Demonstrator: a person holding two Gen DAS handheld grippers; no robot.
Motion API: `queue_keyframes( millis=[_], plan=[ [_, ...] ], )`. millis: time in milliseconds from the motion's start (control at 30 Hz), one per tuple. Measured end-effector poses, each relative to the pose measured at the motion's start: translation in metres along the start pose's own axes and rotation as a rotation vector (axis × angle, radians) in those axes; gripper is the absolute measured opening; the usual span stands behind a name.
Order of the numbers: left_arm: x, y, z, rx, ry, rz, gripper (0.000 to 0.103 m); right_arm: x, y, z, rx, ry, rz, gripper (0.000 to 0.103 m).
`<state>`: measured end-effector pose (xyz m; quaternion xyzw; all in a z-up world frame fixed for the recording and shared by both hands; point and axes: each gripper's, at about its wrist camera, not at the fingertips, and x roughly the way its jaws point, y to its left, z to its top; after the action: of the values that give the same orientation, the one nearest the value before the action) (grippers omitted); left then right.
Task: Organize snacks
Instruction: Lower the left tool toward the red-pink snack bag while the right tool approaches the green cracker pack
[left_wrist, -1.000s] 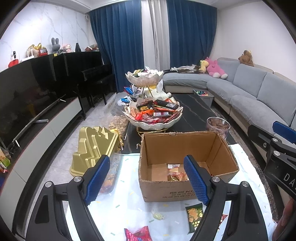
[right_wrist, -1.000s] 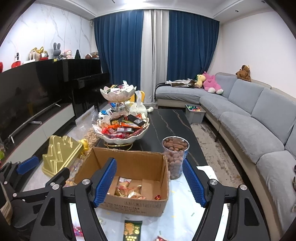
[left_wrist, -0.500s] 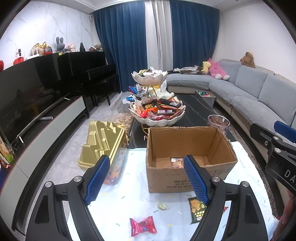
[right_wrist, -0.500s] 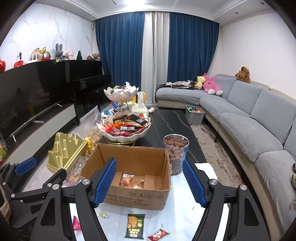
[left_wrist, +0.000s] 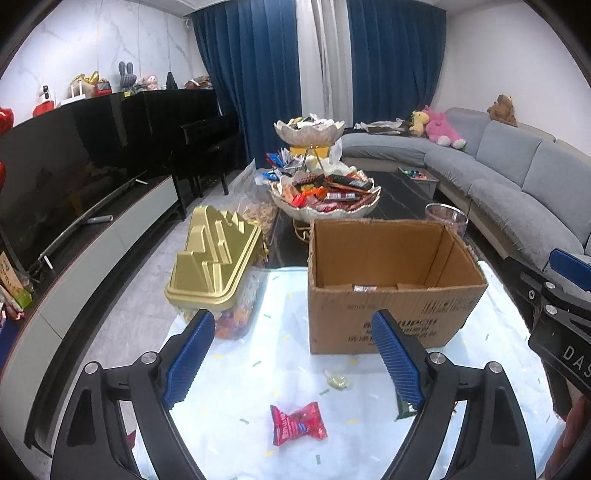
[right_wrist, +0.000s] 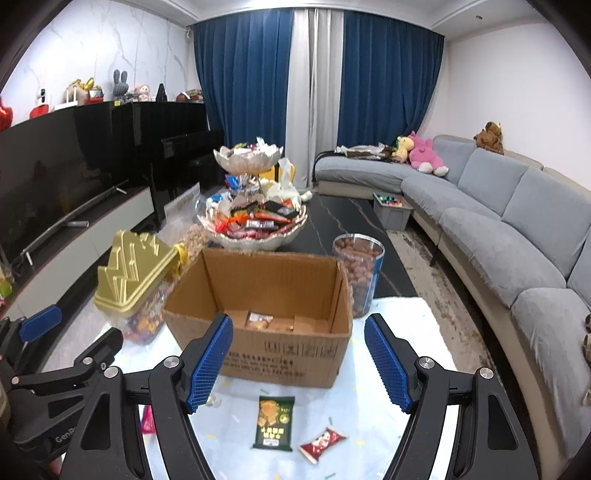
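An open cardboard box (left_wrist: 391, 295) (right_wrist: 273, 332) stands on the white cloth with a few snack packets on its floor. Loose snacks lie on the cloth in front of it: a red packet (left_wrist: 297, 424), a small pale candy (left_wrist: 338, 381), a dark green packet (right_wrist: 274, 421) and a small red bar (right_wrist: 322, 441). My left gripper (left_wrist: 293, 360) hovers above the red packet, its jaws opening with nothing between them. My right gripper (right_wrist: 298, 360) hangs over the green packet, jaws also opening and empty.
A gold-lidded clear tub of sweets (left_wrist: 216, 266) sits left of the box. A clear jar of nuts (right_wrist: 357, 275) stands at its right rear. Behind is a two-tier bowl stand of snacks (right_wrist: 253, 225) on a dark table. A grey sofa (right_wrist: 498, 229) runs along the right.
Both grippers have drawn back and sunk toward the cloth, bringing the loose red, green and candy packets into view in front of the box. Both jaws stand slightly wider.
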<state>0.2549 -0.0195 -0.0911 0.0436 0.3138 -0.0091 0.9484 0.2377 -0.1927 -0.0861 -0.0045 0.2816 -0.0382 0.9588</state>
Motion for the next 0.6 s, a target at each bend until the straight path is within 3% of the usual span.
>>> queue_keyframes(
  millis=[267, 600],
  plan=[
    [0.010, 0.006, -0.019, -0.012, 0.029, 0.022, 0.097, 0.012, 0.003, -0.018, 0.004, 0.045, -0.005, 0.081],
    [0.028, 0.008, -0.045, -0.018, 0.083, 0.031, 0.101, 0.029, 0.007, -0.042, -0.008, 0.103, -0.002, 0.081]
  ],
)
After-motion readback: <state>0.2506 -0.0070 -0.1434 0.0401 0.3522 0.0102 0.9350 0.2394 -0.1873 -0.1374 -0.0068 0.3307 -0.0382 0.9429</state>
